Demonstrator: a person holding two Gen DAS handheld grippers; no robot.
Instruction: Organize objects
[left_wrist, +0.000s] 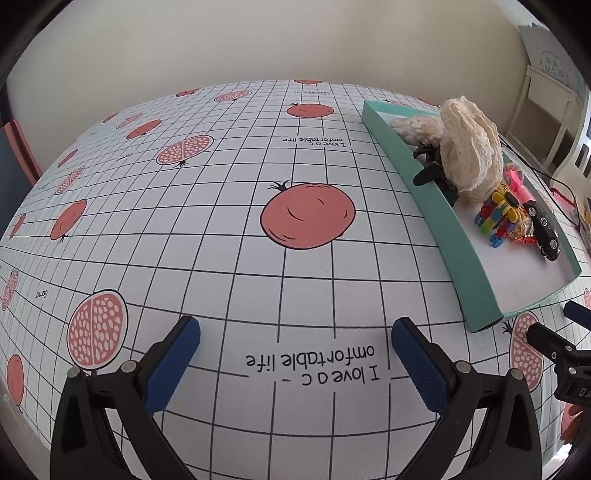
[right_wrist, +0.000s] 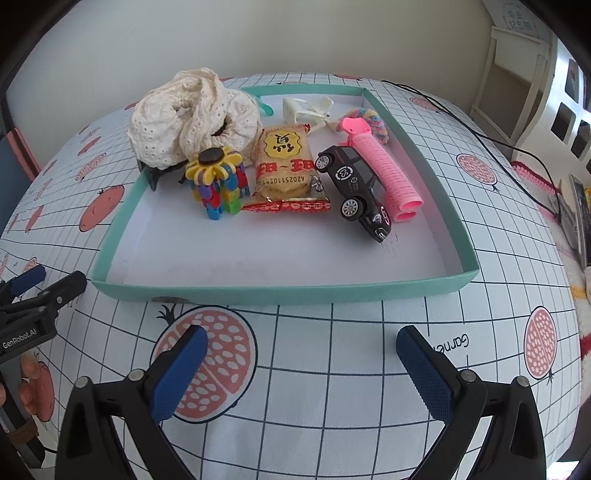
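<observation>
Nearest the cameras, the left gripper (left_wrist: 295, 341) and right gripper (right_wrist: 301, 349) are hovering over the patterned surface (left_wrist: 221, 258), both spread wide and holding nothing. Just beyond the right gripper, one teal tray (right_wrist: 280, 290) is resting on the surface, holding one black toy car (right_wrist: 356, 192), one colourful block toy (right_wrist: 218, 182), one snack packet (right_wrist: 284, 168) and two pink hair rollers (right_wrist: 382, 166). Farther back are lying one cream lace cloth (right_wrist: 188, 118), one white clip (right_wrist: 306, 107) and one multicoloured scrunchie (right_wrist: 373, 118).

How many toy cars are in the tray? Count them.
1. The black toy car sits in the teal tray, right of the snack packet, against the pink hair roller; the lace pile could hide more.
</observation>
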